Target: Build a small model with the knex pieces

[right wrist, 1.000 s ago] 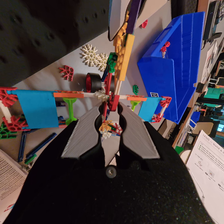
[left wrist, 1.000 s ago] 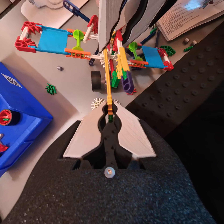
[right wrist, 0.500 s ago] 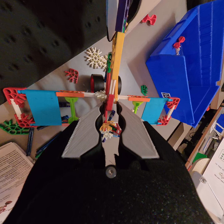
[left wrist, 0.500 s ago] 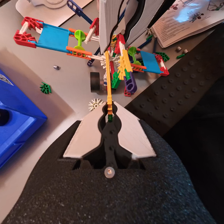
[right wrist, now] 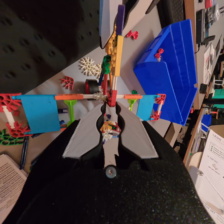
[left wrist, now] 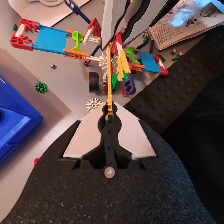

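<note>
Left wrist view shows a grey tabletop (left wrist: 67, 77) with a black studded mat (left wrist: 175, 97) at 3 o'clock and a blue bin (left wrist: 13, 121) at 9 o'clock. An instruction booklet (left wrist: 181, 24) lies at 1 o'clock.

Above the table centre sits a rod-and-connector toy model (left wrist: 109, 58) with two blue panel wings (left wrist: 50, 40), one toward 10 o'clock, one toward 2 o'clock. A black wheel (left wrist: 94, 83) sits beneath it.

The left gripper (left wrist: 109, 109) is clamped on the near end of the model's yellow rod (left wrist: 109, 77). In the right wrist view, the right gripper (right wrist: 110, 104) has its fingers closed against a red connector (right wrist: 112, 98) at the model's hub.

Judged from its thin plastic parts, the model is light and stiff, but its snap joints may separate under twisting. Hold at the hub or at rod ends, not the wings.

Loose pieces include a white snowflake connector (left wrist: 94, 105) at the left gripper's 11 o'clock and a green connector (left wrist: 41, 86) at 9 o'clock.
</note>
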A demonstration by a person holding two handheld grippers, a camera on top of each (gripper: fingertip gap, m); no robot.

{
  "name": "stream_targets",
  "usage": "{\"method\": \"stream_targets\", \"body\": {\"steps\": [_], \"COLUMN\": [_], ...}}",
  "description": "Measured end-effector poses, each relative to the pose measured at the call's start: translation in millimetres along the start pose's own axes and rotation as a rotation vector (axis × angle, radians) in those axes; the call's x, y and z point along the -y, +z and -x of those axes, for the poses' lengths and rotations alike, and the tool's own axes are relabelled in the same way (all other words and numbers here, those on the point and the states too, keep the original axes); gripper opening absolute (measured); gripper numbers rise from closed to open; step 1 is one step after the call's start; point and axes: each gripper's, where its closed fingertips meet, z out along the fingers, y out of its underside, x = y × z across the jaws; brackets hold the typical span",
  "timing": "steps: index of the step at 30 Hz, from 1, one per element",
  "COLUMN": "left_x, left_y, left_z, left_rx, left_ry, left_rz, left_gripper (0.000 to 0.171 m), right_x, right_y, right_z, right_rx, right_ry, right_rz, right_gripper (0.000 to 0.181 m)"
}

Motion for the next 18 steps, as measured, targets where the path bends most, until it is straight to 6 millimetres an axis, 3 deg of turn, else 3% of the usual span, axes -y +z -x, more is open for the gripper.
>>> {"method": "stream_targets", "body": {"steps": [11, 18], "left_x": [2.1, -7.2], "left_y": [-9.4, -4.1], "left_z": [-2.3, 3.3], "left_rx": [-0.025, -0.027], "left_ry": [-0.071, -0.122], "left_rz": [-0.032, 0.008], "left_gripper": [0.005, 0.005], "right_x": [1.1, 6.0], "right_y": [-2.5, -1.3], "right_z": [-7.0, -7.2], "right_rx": [-0.037, -0.022], "right_ry": [0.015, -0.011], "right_rz": [-0.009, -0.046], "right_gripper": [0.022, 0.022]}}
